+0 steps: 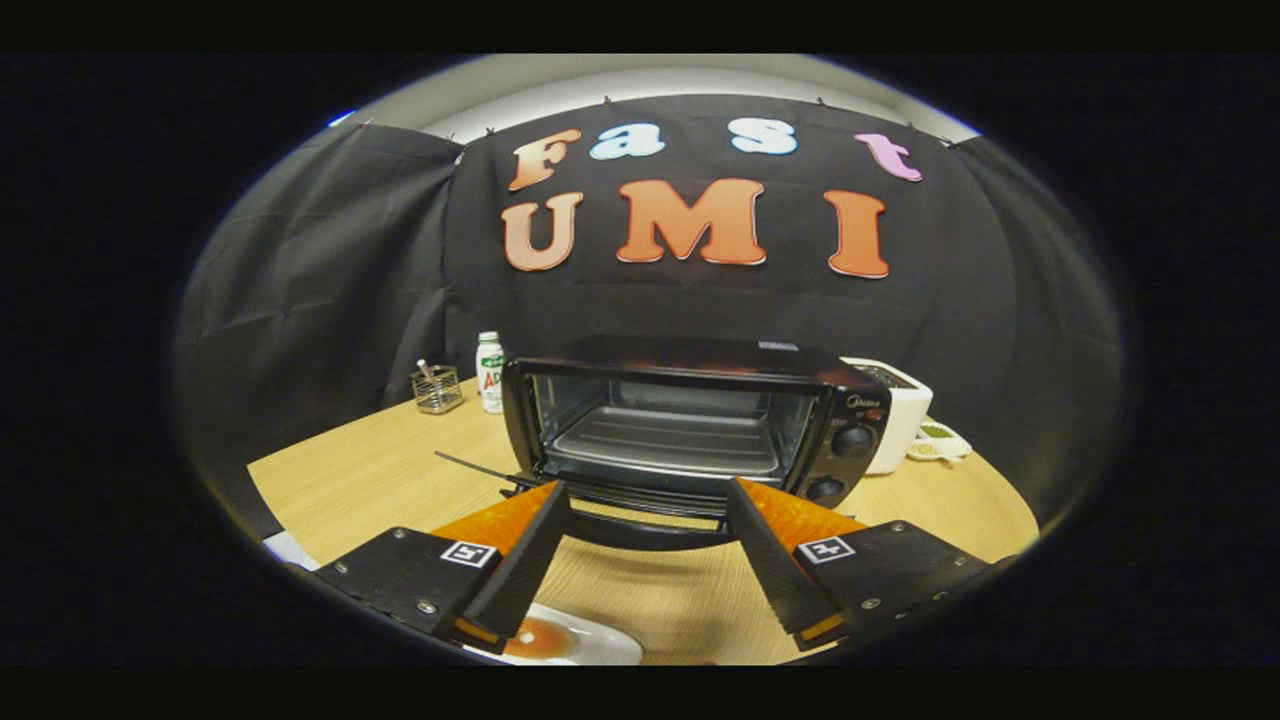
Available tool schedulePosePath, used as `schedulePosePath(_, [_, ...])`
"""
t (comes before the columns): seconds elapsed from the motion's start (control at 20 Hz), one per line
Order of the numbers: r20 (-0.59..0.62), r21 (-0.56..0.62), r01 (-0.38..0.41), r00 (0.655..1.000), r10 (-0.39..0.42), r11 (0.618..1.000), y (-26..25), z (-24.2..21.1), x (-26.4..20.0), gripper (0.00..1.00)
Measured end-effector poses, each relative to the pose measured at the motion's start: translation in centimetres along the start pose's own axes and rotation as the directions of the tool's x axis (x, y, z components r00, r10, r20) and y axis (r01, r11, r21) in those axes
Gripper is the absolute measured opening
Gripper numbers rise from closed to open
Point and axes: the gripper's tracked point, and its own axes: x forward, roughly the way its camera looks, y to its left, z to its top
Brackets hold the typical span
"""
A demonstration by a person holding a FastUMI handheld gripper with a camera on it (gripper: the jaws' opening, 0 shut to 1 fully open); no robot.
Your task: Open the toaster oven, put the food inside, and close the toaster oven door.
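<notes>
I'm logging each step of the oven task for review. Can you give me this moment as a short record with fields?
oven door: toaster oven open, door folded down toward the tongs
oven inside: bare tray, no food
food: on a white plate under the left finger
tongs: open, holding nothing, just short of the door handle
behind oven: bottle, wire basket, white appliance

One toaster oven (690,425), door down, two knobs on front panel. One tray (668,443) inside. One white bottle (490,372). One wire basket (437,389). One white appliance (900,412) behind oven. One small dish (940,441) beside it. One white plate (585,640) with one brown food item (537,638). One gripper (648,498), two fingers, spread apart with nothing between.
</notes>
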Motion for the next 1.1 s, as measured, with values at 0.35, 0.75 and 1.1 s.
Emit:
schedulePosePath(0.35, [-0.105, 0.129, -0.054, 0.992, 0.068, 0.990, 0.4, -4.3, -0.2, 0.94])
schedulePosePath(0.75, [-0.205, 0.189, -0.053, 0.974, 0.092, 0.981, 0.2, -9.0, 0.8, 0.92])
schedulePosePath(1.1, [-0.161, 0.181, -0.154, 0.970, 0.184, 0.971, 2.1, -8.2, -2.6, 0.91])
